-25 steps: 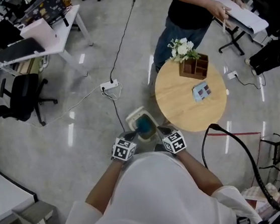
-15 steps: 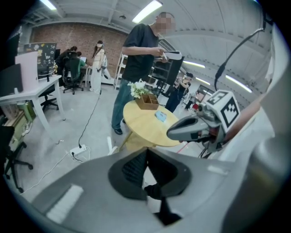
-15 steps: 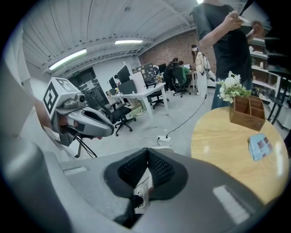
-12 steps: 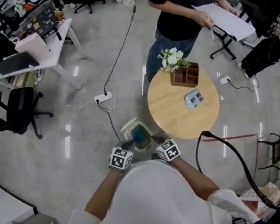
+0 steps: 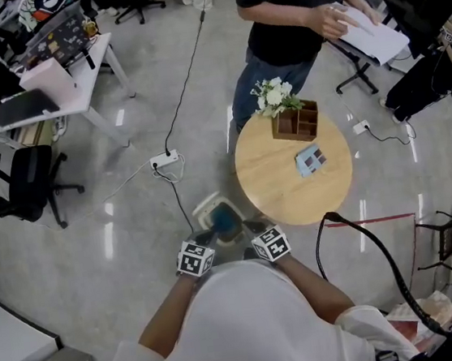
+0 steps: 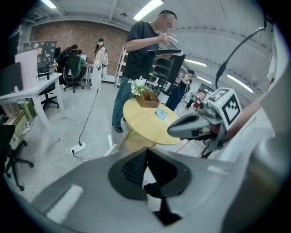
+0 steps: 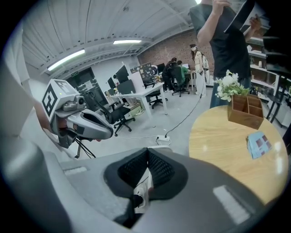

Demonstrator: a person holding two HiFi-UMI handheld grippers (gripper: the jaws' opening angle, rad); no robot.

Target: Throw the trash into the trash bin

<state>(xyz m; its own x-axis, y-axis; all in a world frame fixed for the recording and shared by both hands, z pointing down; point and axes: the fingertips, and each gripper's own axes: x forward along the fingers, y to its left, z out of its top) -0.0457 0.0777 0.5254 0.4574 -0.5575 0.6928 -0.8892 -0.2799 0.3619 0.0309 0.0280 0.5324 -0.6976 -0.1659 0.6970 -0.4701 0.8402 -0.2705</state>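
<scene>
**Both claws closed, empty, over the bin**

The trash bin [image 5: 205,206] stands on the floor just ahead of both grippers, right beside the round table [image 5: 285,197]. A teal thing [image 5: 225,216] lies in it — liner or trash, we can't tell. The bin's near rim is cut off by the grippers. The left gripper [image 5: 207,236] and right gripper [image 5: 253,226] hang side by side over that near edge. Their tips are hard to make out from the head view, but each gripper view shows its jaws pressed together w/ nothing btw them.

On the table, well apart from the bin, lies a blue packet [image 5: 311,159]. At the far edge sits a wooden box [image 5: 295,121] w/ white flowers [image 5: 273,95]. Past the table stands a person [image 5: 283,13] in a dark top, head cut off by the frame, papers in hand. A power strip [image 5: 165,158] lies on the floor beyond the bin. Our own torso fills the lower head view — the floor under the grippers is hidden.
</scene>
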